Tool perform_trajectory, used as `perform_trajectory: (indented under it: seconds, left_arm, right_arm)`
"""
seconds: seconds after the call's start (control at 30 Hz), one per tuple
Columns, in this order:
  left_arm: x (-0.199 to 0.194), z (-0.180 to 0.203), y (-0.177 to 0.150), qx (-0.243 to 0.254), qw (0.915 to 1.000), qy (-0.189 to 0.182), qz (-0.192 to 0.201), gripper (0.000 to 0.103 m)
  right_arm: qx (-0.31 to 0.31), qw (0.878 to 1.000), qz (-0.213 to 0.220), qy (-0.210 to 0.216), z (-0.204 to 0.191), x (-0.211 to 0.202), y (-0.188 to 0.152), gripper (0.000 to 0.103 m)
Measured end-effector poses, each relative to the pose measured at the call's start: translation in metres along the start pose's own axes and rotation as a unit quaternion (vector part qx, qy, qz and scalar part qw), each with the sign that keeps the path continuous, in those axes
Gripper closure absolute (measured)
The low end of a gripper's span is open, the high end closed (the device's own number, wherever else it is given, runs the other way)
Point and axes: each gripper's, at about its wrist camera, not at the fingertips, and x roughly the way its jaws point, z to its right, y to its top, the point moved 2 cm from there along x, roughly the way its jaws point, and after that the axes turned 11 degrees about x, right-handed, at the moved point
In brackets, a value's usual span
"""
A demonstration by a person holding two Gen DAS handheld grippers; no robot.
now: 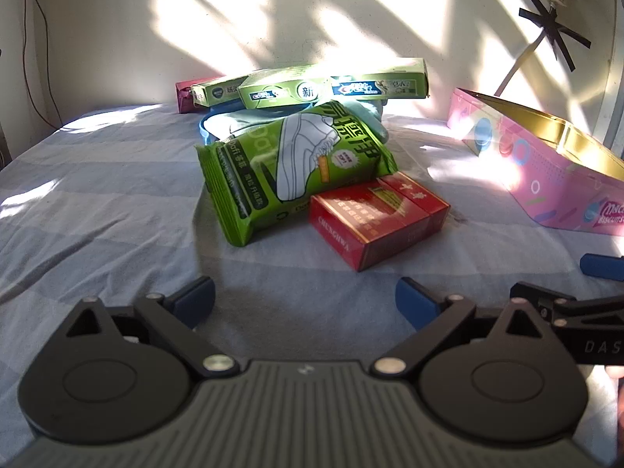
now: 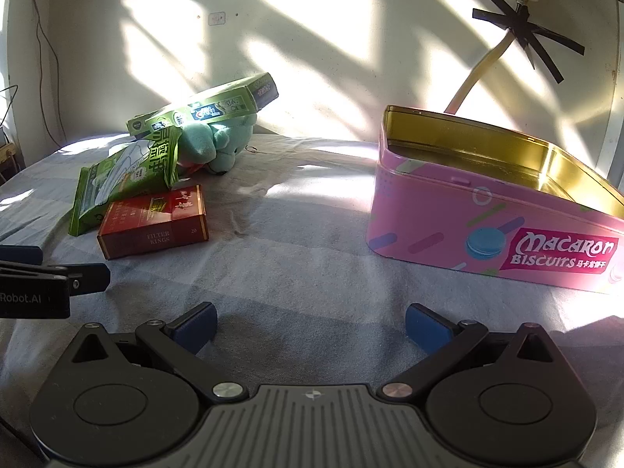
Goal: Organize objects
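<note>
A pile lies on the blue striped cloth: a red cigarette box [image 1: 376, 220] [image 2: 154, 220], a green wipes pack [image 1: 290, 167] [image 2: 124, 173] leaning on it, a teal plush toy [image 2: 216, 144] behind, and green toothpaste boxes [image 1: 331, 85] [image 2: 206, 109] on top. An open pink biscuit tin [image 2: 491, 210] [image 1: 542, 163] stands to the right, its gold inside bare. My left gripper [image 1: 305, 302] is open and empty, just short of the cigarette box. My right gripper [image 2: 311, 329] is open and empty, before the gap between pile and tin.
A dark red box [image 1: 183, 95] lies behind the pile at the wall. The wall [image 2: 312, 39] runs close behind everything. A power strip and cord taped with black strips [image 2: 524, 31] hang at the upper right. The left gripper's finger [image 2: 84, 277] shows at the right view's left edge.
</note>
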Motion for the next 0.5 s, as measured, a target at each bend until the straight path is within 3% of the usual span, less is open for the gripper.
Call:
perform_trajectory:
  seconds: [0.2,0.43,0.5]
  left_arm:
    - [-0.009,-0.009,0.028,0.000,0.9978,-0.065,0.018,0.021]
    - [0.027,-0.006,0.047,-0.029,0.9898,-0.136,-0.029,0.048]
    - [0.034,-0.008,0.048,-0.046,0.9864,-0.153,-0.036,0.051]
  right_arm:
    - [-0.034,0.996,0.001,0.085,-0.025,0.008,0.018,0.003]
    - [-0.118,0.981,-0.026,0.151,-0.066,0.035,0.037,0.003]
    - [-0.132,0.977,-0.034,0.163,-0.075,0.043,0.039,0.003]
